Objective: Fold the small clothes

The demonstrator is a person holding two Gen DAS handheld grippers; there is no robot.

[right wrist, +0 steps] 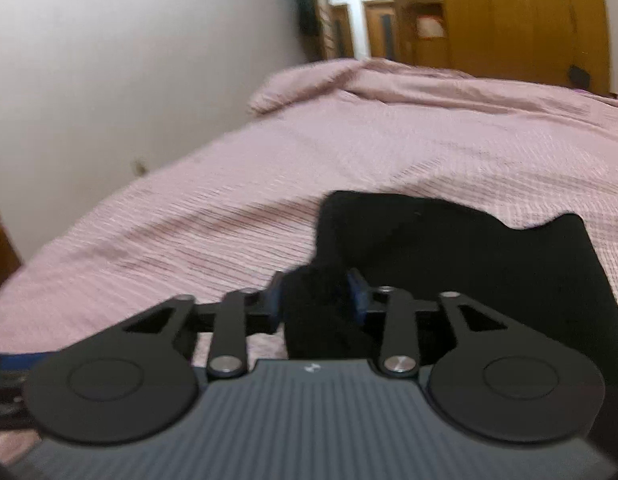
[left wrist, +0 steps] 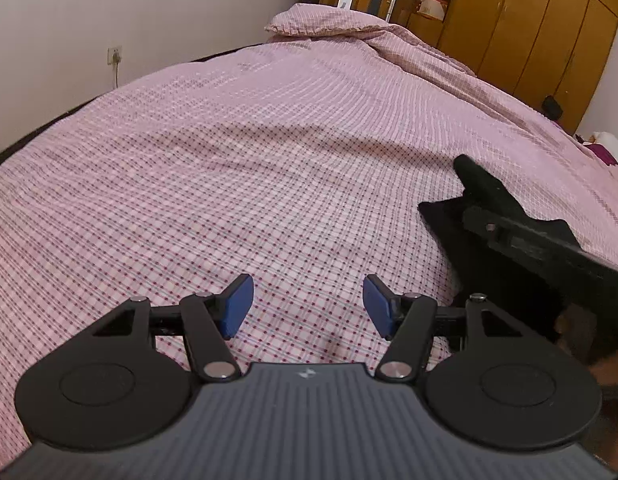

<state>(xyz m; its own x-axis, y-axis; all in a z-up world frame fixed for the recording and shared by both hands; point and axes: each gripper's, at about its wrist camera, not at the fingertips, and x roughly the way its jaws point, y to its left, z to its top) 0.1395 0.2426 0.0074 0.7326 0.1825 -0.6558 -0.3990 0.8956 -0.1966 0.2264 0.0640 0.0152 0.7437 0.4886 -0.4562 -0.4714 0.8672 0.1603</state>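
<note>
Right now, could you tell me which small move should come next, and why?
Probably bring the open left tool right to the black garment: it holds nothing over the bedspread, while a fold of that cloth already sits in the right tool.

A home bedroom is showing here: a bed point(left wrist: 269, 140) under pink checked bedding is stretching ahead of the claw, a pillow point(left wrist: 321, 20) and wooden wardrobes point(left wrist: 541, 28) lying beyond.
</note>
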